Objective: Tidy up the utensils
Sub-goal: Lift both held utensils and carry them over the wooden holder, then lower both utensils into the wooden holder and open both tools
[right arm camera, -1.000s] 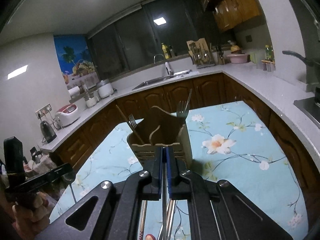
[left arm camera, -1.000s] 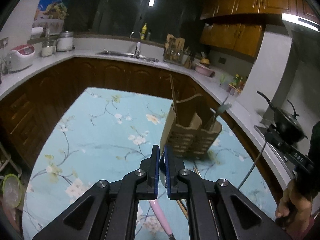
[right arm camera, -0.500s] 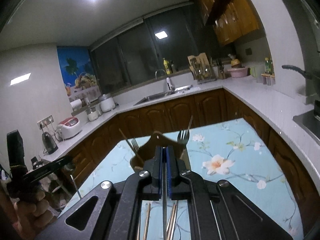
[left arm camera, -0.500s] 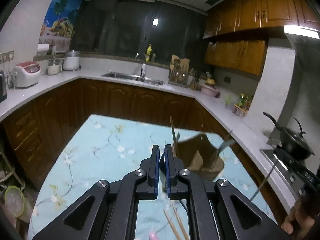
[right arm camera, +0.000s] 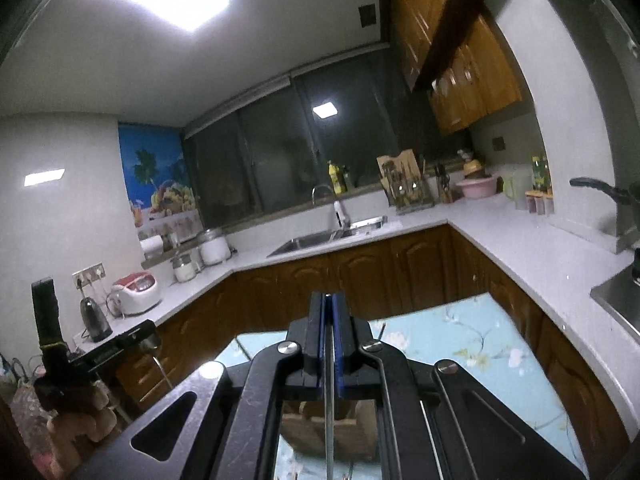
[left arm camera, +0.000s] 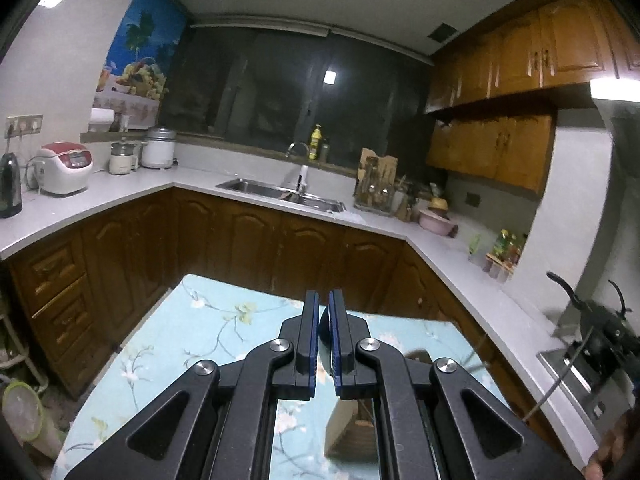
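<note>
blue-padded right fingers (right arm camera: 328, 340) pinch thin metal utensil handle (right arm camera: 329, 420); woven holder (right arm camera: 324, 432) below.

Pale blue cloth (left arm camera: 208, 332) over the surface, patterned with white blossoms on thin brown twigs. Black tongs (left arm camera: 324, 336) with blue pads (right arm camera: 338, 344). Brown wooden cabinets (left arm camera: 248, 248) under a white countertop (left arm camera: 120, 188). At ten o'clock, a white cooker with a red lid (left arm camera: 64, 166). Near twelve, a yellow bottle (left arm camera: 316, 142). At two, a pink bowl (left arm camera: 438, 222). Tan wooden holder (right arm camera: 320, 428).
</note>
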A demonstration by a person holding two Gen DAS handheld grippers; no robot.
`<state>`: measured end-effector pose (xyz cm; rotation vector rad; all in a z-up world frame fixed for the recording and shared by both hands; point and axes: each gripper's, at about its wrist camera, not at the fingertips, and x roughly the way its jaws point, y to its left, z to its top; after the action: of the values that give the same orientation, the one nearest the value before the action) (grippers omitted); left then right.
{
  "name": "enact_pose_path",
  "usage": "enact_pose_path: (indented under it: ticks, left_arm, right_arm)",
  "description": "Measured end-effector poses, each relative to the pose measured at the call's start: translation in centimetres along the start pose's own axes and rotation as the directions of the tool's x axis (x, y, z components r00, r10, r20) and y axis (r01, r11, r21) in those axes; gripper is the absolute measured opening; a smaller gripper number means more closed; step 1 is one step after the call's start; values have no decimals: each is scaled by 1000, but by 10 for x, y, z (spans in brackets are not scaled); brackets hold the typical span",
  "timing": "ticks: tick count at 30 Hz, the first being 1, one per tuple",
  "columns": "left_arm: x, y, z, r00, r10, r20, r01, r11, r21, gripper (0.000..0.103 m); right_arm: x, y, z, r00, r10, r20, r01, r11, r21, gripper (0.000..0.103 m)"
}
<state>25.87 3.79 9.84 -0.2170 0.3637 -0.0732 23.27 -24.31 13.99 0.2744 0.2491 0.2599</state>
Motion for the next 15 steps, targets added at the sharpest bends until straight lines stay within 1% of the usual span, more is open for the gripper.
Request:
enact_pose_path:
  ticks: [4, 15]
  left_arm:
    - [19, 2, -1, 1000, 19, 16, -19, 1000, -18, 4]
    - [67, -21, -16, 995, 75, 66, -76, 997, 11, 4]
  right_arm:
    - [10, -3, 6, 999, -1, 38, 1, 1000, 9, 4]
    - [42, -3, 12, 994, 0, 107, 0, 1000, -5, 4]
